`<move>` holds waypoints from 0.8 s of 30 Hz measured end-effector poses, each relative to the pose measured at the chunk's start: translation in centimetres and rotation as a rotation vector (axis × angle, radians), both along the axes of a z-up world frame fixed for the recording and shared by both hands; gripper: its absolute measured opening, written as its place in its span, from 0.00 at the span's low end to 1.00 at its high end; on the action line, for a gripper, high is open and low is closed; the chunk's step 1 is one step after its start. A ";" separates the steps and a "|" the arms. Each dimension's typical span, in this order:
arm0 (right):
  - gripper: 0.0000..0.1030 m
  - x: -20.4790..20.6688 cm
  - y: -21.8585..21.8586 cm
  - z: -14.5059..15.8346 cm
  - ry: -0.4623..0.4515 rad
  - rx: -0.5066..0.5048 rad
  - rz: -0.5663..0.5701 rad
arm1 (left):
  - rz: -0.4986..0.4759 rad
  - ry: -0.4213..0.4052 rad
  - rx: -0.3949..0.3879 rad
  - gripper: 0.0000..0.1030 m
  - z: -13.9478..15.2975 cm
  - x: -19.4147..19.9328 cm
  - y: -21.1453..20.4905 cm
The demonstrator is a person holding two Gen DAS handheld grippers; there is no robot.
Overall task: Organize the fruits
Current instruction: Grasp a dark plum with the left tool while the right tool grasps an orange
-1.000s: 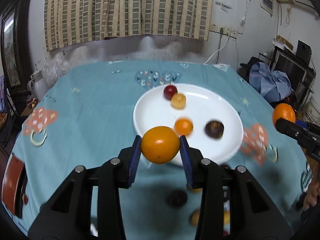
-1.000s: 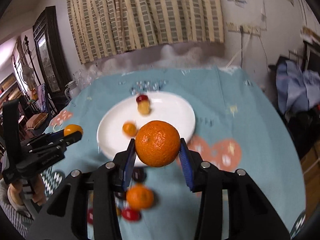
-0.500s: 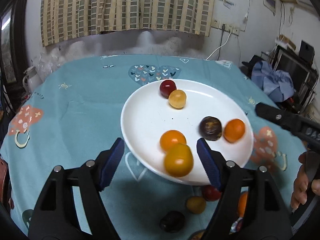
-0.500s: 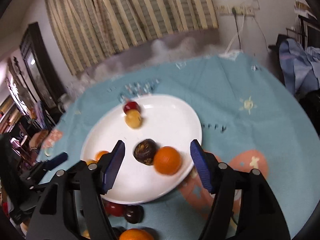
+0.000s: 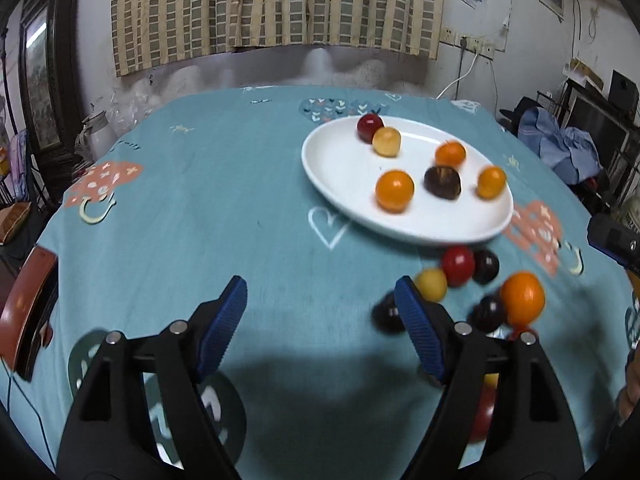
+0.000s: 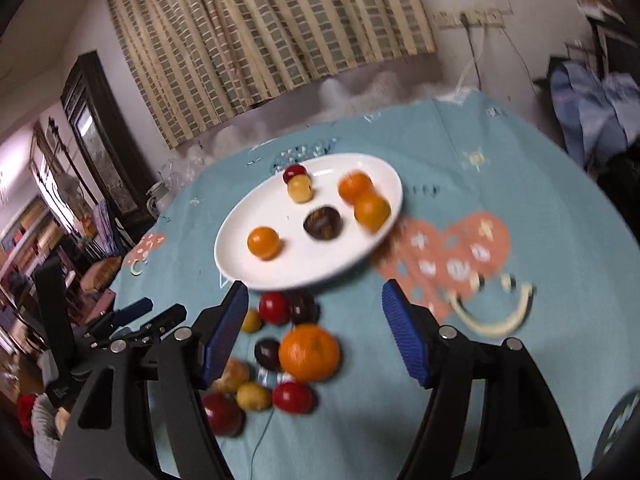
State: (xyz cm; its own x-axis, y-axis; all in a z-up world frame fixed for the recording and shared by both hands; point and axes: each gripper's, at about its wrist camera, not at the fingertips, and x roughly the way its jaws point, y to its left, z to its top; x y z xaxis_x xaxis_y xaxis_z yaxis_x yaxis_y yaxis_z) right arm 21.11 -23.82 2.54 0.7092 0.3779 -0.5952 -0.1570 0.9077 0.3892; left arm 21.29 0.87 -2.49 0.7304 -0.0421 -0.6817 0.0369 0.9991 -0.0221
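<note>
Grippers — my left gripper [image 5: 320, 312] and right gripper [image 6: 314, 312] — gape wide, jaws just opened, empty; plate [image 6: 256, 272] at twelve o'clock holds six fruits.

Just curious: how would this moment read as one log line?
left gripper: open, empty | right gripper: open, empty | white plate: six fruits | large orange: on tablecloth

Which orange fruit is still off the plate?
The large orange on the tablecloth, beside the dark and red fruits; the three smaller orange fruits lie on the white plate.

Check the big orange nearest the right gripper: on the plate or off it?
Off. The big orange lies on the tablecloth among loose fruit, outside the plate's near rim.
</note>
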 end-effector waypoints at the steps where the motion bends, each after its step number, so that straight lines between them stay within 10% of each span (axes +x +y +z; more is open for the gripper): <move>1: 0.68 -0.3 -0.3 -0.2 0.008 0.012 -0.005 | -0.003 -0.004 0.006 0.76 -0.1 -0.4 -0.2; 24: 0.68 -0.4 0.4 -0.9 0.036 -0.030 0.009 | -0.126 0.106 0.003 0.61 -3.2 1.7 -3.1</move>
State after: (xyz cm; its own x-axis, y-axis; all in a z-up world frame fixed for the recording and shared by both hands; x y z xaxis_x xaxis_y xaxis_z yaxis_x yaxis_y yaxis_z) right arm 20.72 -23.44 1.67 0.6837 0.3659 -0.6314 -0.1518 0.9176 0.3674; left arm 23.02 -2.26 -5.67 0.6431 -0.1267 -0.7552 0.1596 0.9867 -0.0296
